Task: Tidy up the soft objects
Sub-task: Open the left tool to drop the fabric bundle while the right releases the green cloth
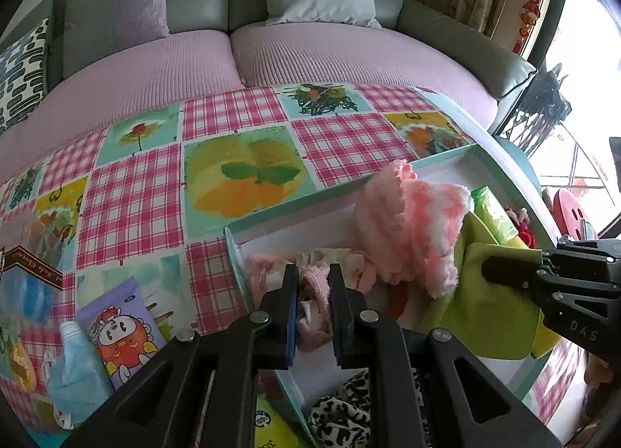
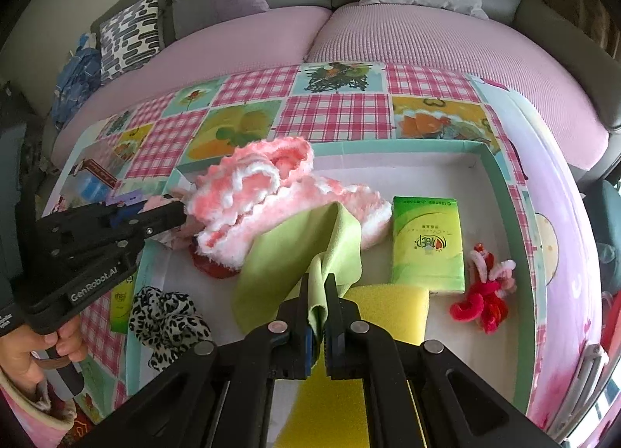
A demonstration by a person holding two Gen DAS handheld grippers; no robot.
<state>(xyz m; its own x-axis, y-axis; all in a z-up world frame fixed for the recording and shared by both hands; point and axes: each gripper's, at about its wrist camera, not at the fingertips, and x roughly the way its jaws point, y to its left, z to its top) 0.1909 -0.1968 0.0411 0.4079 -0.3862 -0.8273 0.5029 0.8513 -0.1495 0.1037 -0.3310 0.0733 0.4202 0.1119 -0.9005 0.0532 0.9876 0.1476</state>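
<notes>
Since both tongs are pinching cloth, left gripper on the pink sock and right gripper on the green cloth, we lower them gently into the tray before letting go.

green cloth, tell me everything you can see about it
The green cloth is a thin, smooth, lime-coloured sheet, perhaps microfibre. The right gripper is shut on a bunched fold of it, so it hangs draped and creased inside the shallow teal-rimmed box. Its far edge laps against the fluffy pink and white knit, and its lower part lies over the yellow sponge.
</notes>
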